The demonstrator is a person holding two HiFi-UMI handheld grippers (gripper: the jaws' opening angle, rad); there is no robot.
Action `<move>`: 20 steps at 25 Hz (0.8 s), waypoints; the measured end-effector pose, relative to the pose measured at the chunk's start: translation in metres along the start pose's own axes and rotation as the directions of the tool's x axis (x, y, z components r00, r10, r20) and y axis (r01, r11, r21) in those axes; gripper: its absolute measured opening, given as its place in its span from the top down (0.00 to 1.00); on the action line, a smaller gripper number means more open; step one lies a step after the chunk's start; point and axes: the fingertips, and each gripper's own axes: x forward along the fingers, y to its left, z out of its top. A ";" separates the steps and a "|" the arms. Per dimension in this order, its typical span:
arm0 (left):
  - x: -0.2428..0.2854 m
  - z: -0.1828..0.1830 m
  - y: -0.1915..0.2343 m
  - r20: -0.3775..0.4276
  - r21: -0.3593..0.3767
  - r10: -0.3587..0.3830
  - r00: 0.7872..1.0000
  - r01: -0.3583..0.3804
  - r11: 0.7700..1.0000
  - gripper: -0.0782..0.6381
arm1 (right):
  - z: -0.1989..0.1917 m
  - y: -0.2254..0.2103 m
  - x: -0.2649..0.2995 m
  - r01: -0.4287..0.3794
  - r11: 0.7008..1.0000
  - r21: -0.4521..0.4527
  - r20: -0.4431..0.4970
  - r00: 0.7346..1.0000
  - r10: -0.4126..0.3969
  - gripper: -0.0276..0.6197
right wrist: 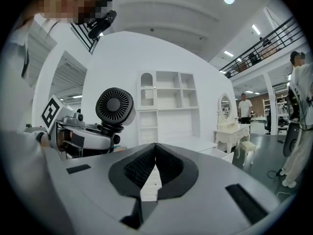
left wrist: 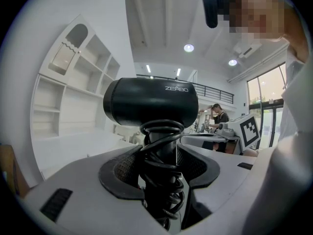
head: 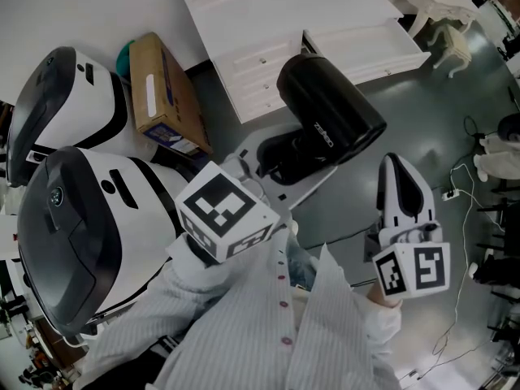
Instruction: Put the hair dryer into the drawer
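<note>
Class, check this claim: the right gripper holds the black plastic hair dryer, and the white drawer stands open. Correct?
Not quite: the left gripper holds the black plastic hair dryer, as the left gripper view shows. The white drawer does stand open.

a big furniture-showroom hall: white shelving (right wrist: 168, 94), dressing table (right wrist: 229, 130), mezzanine railing (right wrist: 264, 45) overhead.
</note>
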 end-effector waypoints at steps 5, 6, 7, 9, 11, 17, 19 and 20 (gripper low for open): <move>0.010 -0.001 0.004 -0.006 -0.002 0.014 1.000 -0.014 1.000 0.58 | -0.006 -0.011 0.004 -0.007 1.000 0.012 -0.009 1.000 0.007 0.94; 0.012 0.000 0.007 -0.005 -0.005 0.018 1.000 -0.018 1.000 0.58 | -0.006 -0.013 0.007 -0.009 1.000 0.013 -0.009 1.000 0.009 0.94; 0.014 0.001 0.011 -0.003 -0.007 0.021 1.000 -0.021 1.000 0.58 | -0.006 -0.015 0.011 -0.010 1.000 0.014 -0.009 1.000 0.010 0.94; 0.021 0.003 0.020 -0.002 -0.009 0.024 1.000 -0.024 1.000 0.58 | -0.005 -0.021 0.020 -0.009 1.000 0.015 -0.009 1.000 0.009 0.94; 0.029 0.005 0.030 -0.004 -0.009 0.023 1.000 -0.023 1.000 0.58 | -0.004 -0.029 0.030 -0.004 1.000 0.014 -0.009 1.000 0.005 0.94; 0.060 0.017 0.072 -0.007 -0.010 0.006 1.000 -0.006 1.000 0.58 | 0.000 -0.051 0.074 0.012 1.000 0.015 -0.012 1.000 -0.012 0.94; 0.072 0.022 0.089 -0.009 -0.009 0.002 1.000 -0.002 1.000 0.58 | 0.003 -0.060 0.094 0.012 1.000 0.015 -0.013 1.000 -0.012 0.94; 0.078 0.025 0.098 -0.010 -0.009 0.001 1.000 -0.001 1.000 0.58 | 0.005 -0.064 0.104 0.012 1.000 0.015 -0.014 1.000 -0.012 0.94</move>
